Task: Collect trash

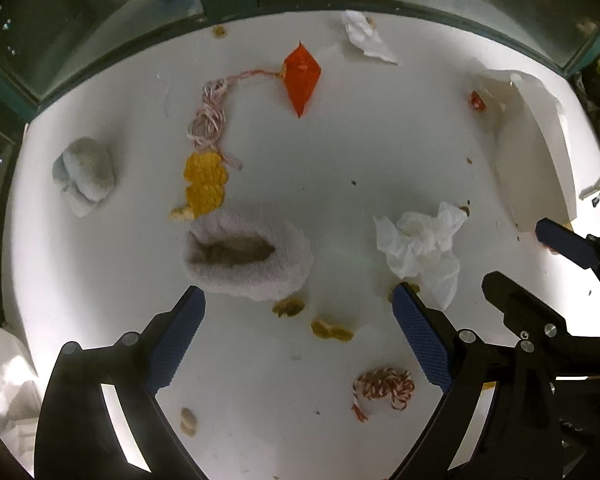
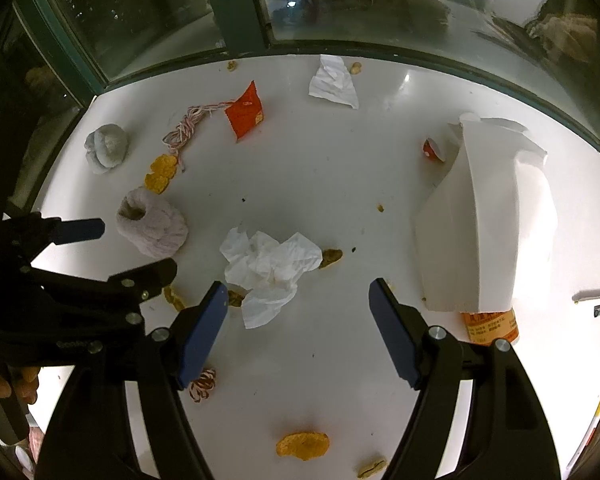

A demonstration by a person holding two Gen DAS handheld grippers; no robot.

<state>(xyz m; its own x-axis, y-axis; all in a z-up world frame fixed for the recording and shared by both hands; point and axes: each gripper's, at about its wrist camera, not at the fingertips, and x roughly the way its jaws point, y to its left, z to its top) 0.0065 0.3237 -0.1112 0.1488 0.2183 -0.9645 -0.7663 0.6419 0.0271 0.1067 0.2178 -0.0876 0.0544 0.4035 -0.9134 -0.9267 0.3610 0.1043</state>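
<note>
Bare worktop (image 2: 332, 184) lies ahead of my right tool (image 2: 300, 328); the crumpled tissue (image 2: 268, 272) and white bag (image 2: 496, 220) flank it.

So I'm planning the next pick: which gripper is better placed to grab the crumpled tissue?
Right. The tissue lies just ahead of the open right gripper, near its left finger; the left gripper faces the fuzzy pouch.

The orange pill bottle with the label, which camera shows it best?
The right wrist view. There the orange labelled pill bottle lies at the foot of the white paper bag, its label visible though the print is unreadable. In the left wrist view only an orange sliver peeks out between that bag and the right tongs.
</note>
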